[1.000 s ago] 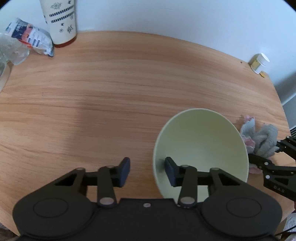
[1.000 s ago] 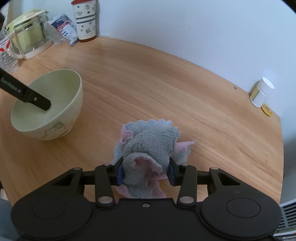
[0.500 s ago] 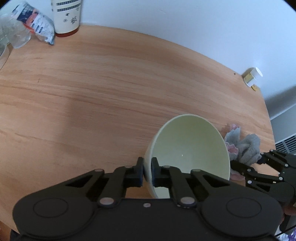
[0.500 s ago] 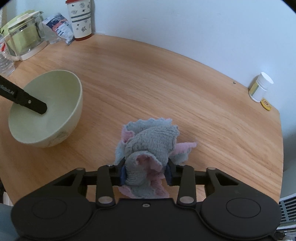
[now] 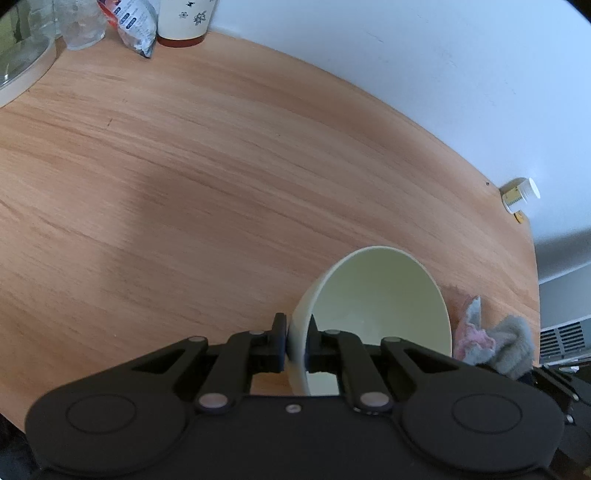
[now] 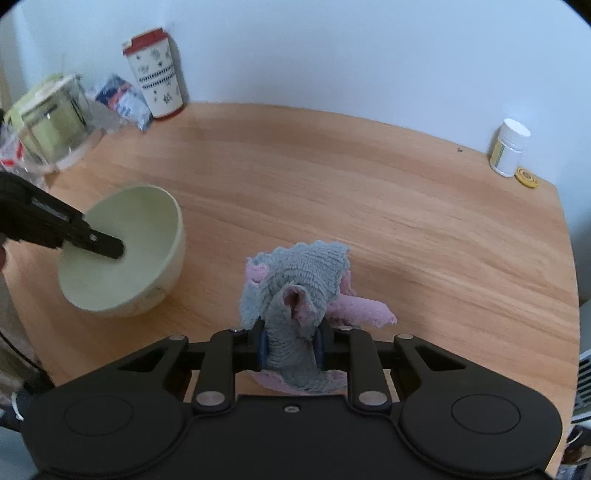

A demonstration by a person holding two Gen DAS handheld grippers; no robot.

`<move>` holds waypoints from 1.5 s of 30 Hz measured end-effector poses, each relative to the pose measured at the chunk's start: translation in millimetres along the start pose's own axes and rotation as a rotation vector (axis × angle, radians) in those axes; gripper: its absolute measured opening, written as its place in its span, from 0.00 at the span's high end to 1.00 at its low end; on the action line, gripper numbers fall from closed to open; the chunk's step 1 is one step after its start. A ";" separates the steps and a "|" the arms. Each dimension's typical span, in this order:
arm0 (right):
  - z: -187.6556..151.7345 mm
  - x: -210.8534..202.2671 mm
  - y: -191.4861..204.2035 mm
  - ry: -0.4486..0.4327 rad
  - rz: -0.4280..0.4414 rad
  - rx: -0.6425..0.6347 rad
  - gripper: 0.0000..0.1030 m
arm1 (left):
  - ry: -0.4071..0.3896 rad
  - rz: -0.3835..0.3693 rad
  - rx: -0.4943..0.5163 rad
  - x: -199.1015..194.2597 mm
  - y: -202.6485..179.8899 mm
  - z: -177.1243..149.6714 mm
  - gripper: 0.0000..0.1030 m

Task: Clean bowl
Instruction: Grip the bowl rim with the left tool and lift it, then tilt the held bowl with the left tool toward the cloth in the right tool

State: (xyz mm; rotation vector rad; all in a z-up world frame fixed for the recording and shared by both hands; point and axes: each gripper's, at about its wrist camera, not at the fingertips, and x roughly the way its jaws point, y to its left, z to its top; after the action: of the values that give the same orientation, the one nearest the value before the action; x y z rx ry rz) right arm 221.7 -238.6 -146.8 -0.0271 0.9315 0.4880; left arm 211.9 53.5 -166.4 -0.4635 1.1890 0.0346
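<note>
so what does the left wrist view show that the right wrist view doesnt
Only the left wrist view shows the left gripper pinching the bowl wall, one finger inside, one outside. Only the right wrist view shows the right gripper clamped on the cloth, the cup's red lid and the glass jar. Both show the bowl, cloth, cup, white bottle and wooden table.

No legible text. Print on the cup (image 6: 157, 74), packet (image 5: 131, 22) and bottle (image 6: 509, 149) label is too blurred to read.
</note>
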 end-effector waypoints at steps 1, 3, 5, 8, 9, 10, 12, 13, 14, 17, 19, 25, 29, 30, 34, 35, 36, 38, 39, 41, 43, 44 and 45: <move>0.3 -2.7 2.0 -0.002 0.004 -0.001 0.75 | 0.004 -0.006 -0.024 1.2 0.7 1.2 0.92; -0.7 -8.3 4.8 -0.015 0.020 0.000 0.75 | 0.003 -0.011 -0.054 3.5 2.0 1.1 0.92; -1.4 -17.3 12.7 -0.037 0.041 -0.010 0.75 | 0.008 -0.019 -0.086 6.0 2.9 0.9 0.92; -3.3 -22.4 26.9 -0.035 0.073 -0.017 0.75 | 0.011 -0.034 -0.159 8.6 5.7 0.2 0.91; -5.3 -22.6 32.3 -0.032 0.073 -0.029 0.75 | 0.012 -0.041 -0.174 9.5 6.2 0.3 0.91; -7.3 -22.6 36.7 -0.031 0.074 -0.046 0.75 | 0.011 -0.046 -0.190 9.8 6.9 0.2 0.91; -11.2 -22.0 43.9 -0.026 0.078 -0.065 0.75 | 0.008 -0.055 -0.218 9.6 8.6 0.9 0.91; -11.9 -22.6 46.8 -0.024 0.094 -0.061 0.75 | 0.007 -0.058 -0.227 9.5 9.0 1.1 0.91; -12.6 -23.3 49.6 -0.022 0.110 -0.058 0.75 | 0.002 -0.069 -0.250 9.0 9.7 1.3 0.91; -11.3 -25.8 55.5 -0.028 0.160 -0.027 0.75 | -0.014 -0.102 -0.299 7.0 8.1 1.1 0.91; -8.9 -26.9 60.5 -0.045 0.181 -0.020 0.75 | -0.022 -0.112 -0.304 7.1 4.0 0.3 0.91; -1.0 -23.0 76.8 -0.048 0.208 -0.039 0.75 | -0.060 -0.124 -0.322 3.1 -5.2 -5.0 0.91; 2.0 -21.3 88.1 -0.038 0.223 -0.054 0.75 | -0.083 -0.143 -0.324 2.3 -6.4 -10.3 0.91; 1.1 -21.9 88.7 -0.038 0.226 -0.057 0.75 | -0.088 -0.144 -0.325 2.2 -6.9 -10.7 0.91; -0.6 -16.4 98.6 -0.012 0.235 -0.073 0.75 | -0.091 -0.145 -0.322 4.2 -11.7 -12.4 0.91; -0.1 -14.3 99.4 -0.008 0.237 -0.071 0.75 | -0.092 -0.145 -0.321 4.3 -12.7 -12.9 0.91; 0.5 -12.2 100.2 -0.004 0.239 -0.068 0.75 | -0.092 -0.148 -0.321 3.4 -12.1 -13.7 0.91; 2.0 -6.2 102.5 0.000 0.246 -0.053 0.75 | -0.085 -0.165 -0.313 3.2 -13.0 -14.9 0.91; 1.8 -4.7 102.5 -0.002 0.256 -0.054 0.75 | -0.078 -0.175 -0.303 0.8 -10.1 -14.9 0.91; 1.6 -1.7 102.5 -0.006 0.277 -0.055 0.75 | -0.065 -0.195 -0.269 -1.0 -10.8 -13.3 0.91; 3.3 2.8 104.4 -0.013 0.298 -0.066 0.76 | -0.064 -0.194 -0.253 -3.8 -10.9 -12.7 0.91; 3.6 3.7 105.8 -0.014 0.294 -0.068 0.76 | -0.059 -0.189 -0.238 -4.3 -12.6 -11.8 0.91; 3.9 4.6 107.3 -0.014 0.290 -0.070 0.76 | -0.059 -0.189 -0.233 -4.6 -13.1 -11.7 0.91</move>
State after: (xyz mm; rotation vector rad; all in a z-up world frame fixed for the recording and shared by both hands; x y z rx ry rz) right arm 182.5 -140.3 -128.2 0.0484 0.9082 0.7881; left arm 203.2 38.3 -161.4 -0.7737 1.0833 0.0245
